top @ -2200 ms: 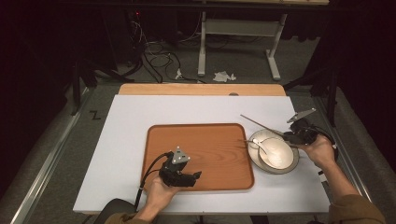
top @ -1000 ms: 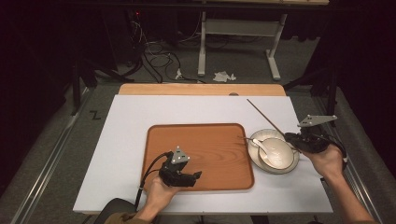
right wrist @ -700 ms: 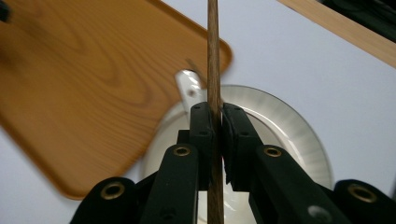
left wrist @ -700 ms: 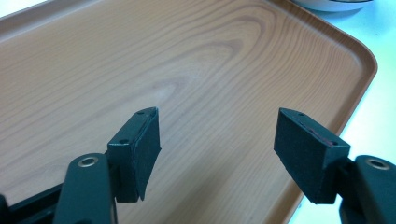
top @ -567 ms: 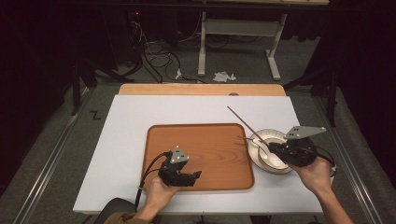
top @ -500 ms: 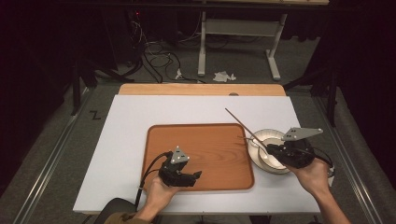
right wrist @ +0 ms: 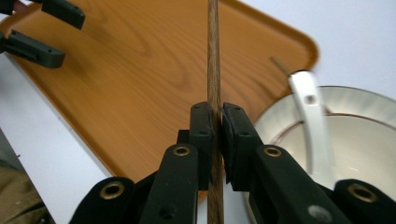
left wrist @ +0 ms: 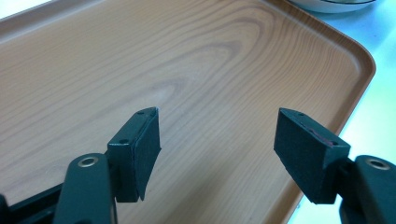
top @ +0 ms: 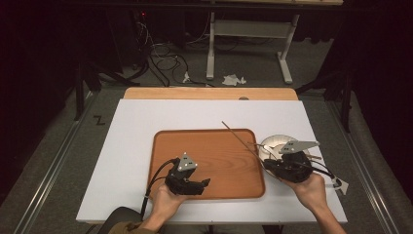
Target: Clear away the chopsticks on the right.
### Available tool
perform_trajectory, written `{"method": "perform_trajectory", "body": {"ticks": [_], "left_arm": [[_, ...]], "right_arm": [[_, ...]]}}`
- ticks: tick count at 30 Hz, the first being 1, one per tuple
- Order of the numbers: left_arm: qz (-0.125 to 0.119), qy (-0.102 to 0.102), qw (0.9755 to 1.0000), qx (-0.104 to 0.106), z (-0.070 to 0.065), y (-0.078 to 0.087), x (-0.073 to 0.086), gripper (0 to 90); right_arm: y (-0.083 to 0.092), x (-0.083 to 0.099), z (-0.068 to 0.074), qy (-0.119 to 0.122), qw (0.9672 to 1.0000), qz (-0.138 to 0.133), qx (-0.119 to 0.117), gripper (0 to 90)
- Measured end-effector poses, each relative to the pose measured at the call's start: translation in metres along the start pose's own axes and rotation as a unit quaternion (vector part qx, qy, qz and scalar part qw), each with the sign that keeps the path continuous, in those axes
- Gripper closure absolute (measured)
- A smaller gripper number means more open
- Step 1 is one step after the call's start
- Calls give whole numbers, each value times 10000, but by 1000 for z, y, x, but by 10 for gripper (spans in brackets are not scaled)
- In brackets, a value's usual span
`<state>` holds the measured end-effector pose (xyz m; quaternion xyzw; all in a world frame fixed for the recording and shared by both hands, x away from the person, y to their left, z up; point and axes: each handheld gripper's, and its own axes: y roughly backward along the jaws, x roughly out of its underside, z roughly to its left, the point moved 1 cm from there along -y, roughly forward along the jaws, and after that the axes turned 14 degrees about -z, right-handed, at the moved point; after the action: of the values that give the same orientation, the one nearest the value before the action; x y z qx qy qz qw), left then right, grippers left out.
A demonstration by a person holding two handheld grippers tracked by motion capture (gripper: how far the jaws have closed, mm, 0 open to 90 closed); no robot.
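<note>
My right gripper [right wrist: 217,122] is clenched on a chopstick [right wrist: 214,56], which runs straight out past my fingertips over the tray [right wrist: 140,70]. It looks light, stiff and smooth, so I judge it apt to swivel or slip; a hold nearer its middle should steady it. Just right of my fingers sits the bowl [right wrist: 373,135] with a white spoon [right wrist: 310,121] in it. My left gripper [left wrist: 217,140] hangs released above the tray [left wrist: 140,60], nothing between its pads.

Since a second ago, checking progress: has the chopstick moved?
Yes. The chopstick, clamped in the right gripper, swung left from over the bowl to over the tray.
</note>
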<state>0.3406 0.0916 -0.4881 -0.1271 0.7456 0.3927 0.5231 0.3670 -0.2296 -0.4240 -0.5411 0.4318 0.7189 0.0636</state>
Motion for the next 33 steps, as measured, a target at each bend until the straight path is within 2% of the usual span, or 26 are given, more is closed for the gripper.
{"method": "perform_trajectory", "body": {"ticks": [2,3,4,5,6,8,13,24,33], "left_arm": [[30,-9,10000,0,0,-1,0,315],[35,-29,10000,10,0,-1,0,314],[35,-29,10000,10,0,-1,0,315],[34,-36,10000,16,0,0,0,314],[34,-36,10000,16,0,0,0,315],[30,-39,10000,14,-1,0,0,315],[62,-42,10000,37,-2,-1,0,314],[72,-66,9999,41,-2,-2,1,315],[72,-78,9999,35,-3,-2,1,314]], "right_arm": [[-7,2,4,-4,10000,49,-48,843],[-16,5,8,40,9999,164,-21,843],[-16,5,8,40,9999,164,-21,843],[-25,8,12,48,9996,294,10,843],[-25,8,12,48,9996,294,10,843],[-36,13,16,143,9990,424,-50,842],[-51,20,18,155,9980,609,3,842],[-70,28,20,252,9959,859,114,840],[-77,32,20,261,9949,960,145,839]]}}
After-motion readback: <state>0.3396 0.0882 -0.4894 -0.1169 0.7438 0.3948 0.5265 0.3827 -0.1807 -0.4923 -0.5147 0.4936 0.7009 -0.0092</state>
